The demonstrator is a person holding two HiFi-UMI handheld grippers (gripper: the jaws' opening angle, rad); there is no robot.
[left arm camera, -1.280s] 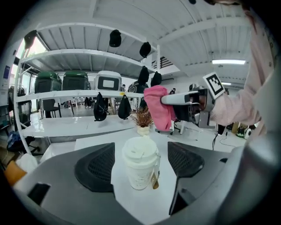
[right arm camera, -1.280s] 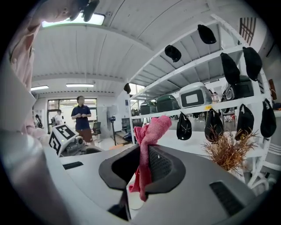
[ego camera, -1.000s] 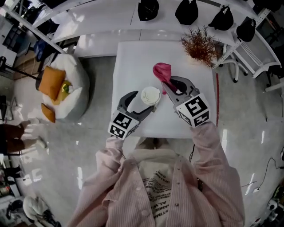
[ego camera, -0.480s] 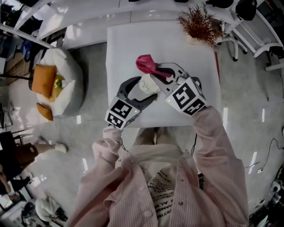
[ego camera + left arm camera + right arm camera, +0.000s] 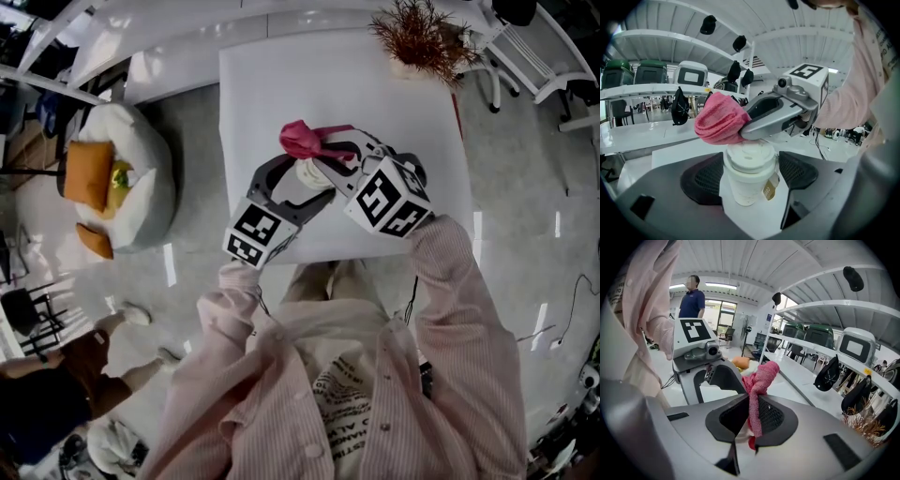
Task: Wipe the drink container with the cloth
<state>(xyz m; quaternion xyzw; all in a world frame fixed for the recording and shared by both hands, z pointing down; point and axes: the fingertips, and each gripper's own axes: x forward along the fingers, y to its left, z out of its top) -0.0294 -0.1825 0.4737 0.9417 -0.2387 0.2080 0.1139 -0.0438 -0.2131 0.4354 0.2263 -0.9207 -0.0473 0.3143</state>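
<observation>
Lidded paper cup upright on table between left gripper jaws, seemingly clenched on its sides; pink cloth (pinched in closed right gripper jaws) touching lid's edge.

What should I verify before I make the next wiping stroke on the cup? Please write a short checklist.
1. Left tongs grip the cup: ok, held from both sides.
2. Right tongs pinch the cloth: ok, shut on it.
3. Cloth touches the cup: ok, it sits on the lid.
4. Cup upright on the table: ok.
5. Lid pressed on fully: cannot tell.
6. Paper tag away from the cloth: ok, it hangs low on the side.
</observation>
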